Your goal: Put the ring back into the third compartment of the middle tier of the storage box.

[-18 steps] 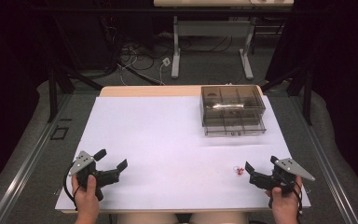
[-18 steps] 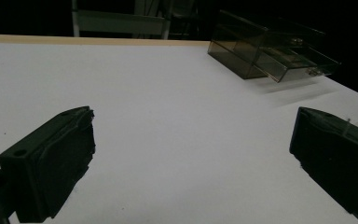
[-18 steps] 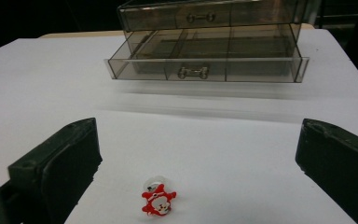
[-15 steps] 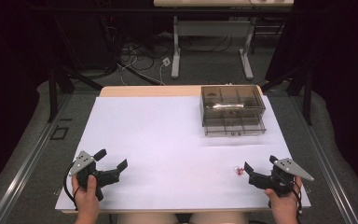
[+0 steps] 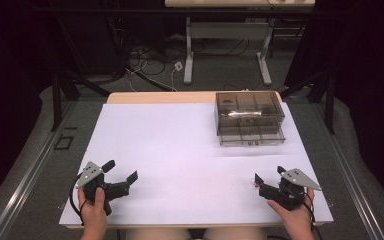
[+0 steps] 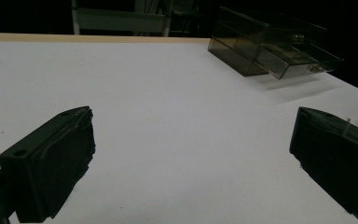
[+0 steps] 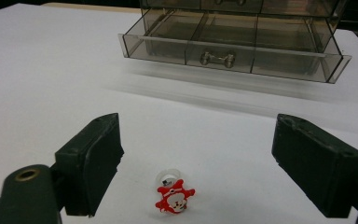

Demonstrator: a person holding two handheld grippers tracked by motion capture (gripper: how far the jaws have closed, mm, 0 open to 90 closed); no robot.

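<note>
A small red and white figure on a clear ring lies on the white table sheet near the front right. My right gripper rests low on the table with its jaws wide apart. In the right gripper view the ring sits between the two jaws, touched by neither. Beyond it stands a smoky clear drawer box with its bottom drawer pulled out and its compartments showing. My left gripper is at the front left, open, with nothing between its jaws.
The drawer box stands at the far right of the sheet. A strip of bare wood runs along the table's far edge. Dark floor, cables and a desk frame lie behind the table.
My right gripper has slid a little to the left along the table, so its jaws now stand on either side of the ring. The left gripper has stayed where it was.
</note>
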